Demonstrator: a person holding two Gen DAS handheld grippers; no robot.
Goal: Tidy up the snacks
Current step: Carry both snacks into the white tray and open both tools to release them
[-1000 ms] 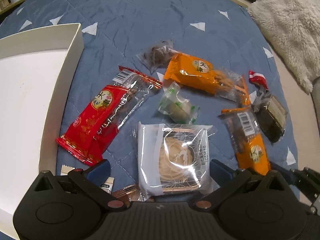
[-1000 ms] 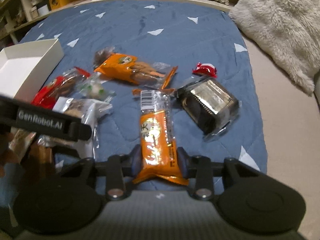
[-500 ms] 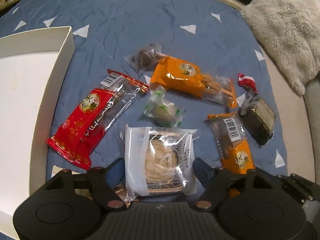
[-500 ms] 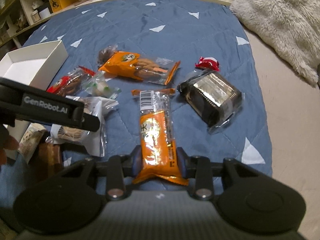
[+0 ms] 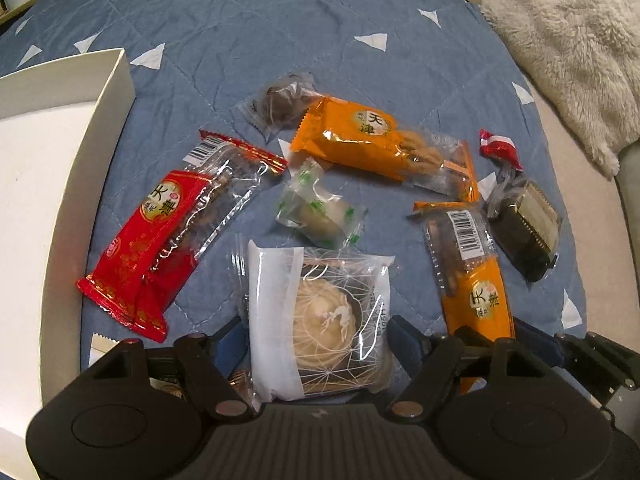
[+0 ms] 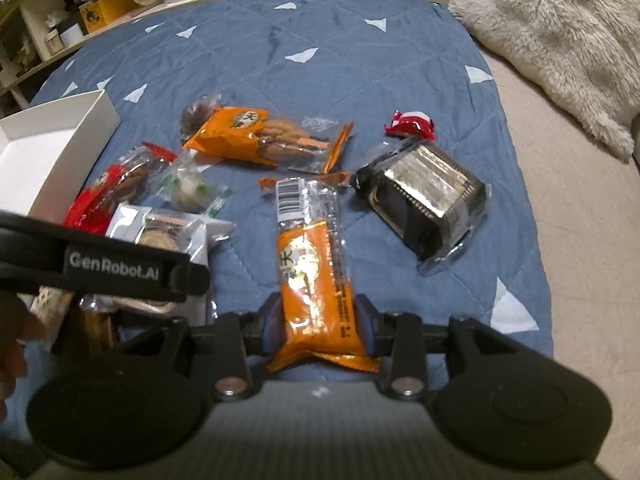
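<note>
Gripping crinkly wrappers, the left gripper [image 5: 318, 342] clamps a round pastry packet [image 5: 320, 316]; the right gripper [image 6: 318, 320] pinches a long orange snack bar [image 6: 316, 276].

Open blue quilt [image 6: 320, 40] beyond the snacks, running bare up to the shelf edge, with more bare quilt along the right side next to the fluffy rug [image 6: 560, 40]. Crowded in the middle: red packet [image 5: 160, 236], green candy [image 5: 320, 212], wide orange packet [image 5: 360, 140] and dark cake pack [image 6: 424, 196] lying near one another, narrow strips of quilt between. Blocked on the left by the white box [image 5: 120, 76] wall, red packet just beside it.
</note>
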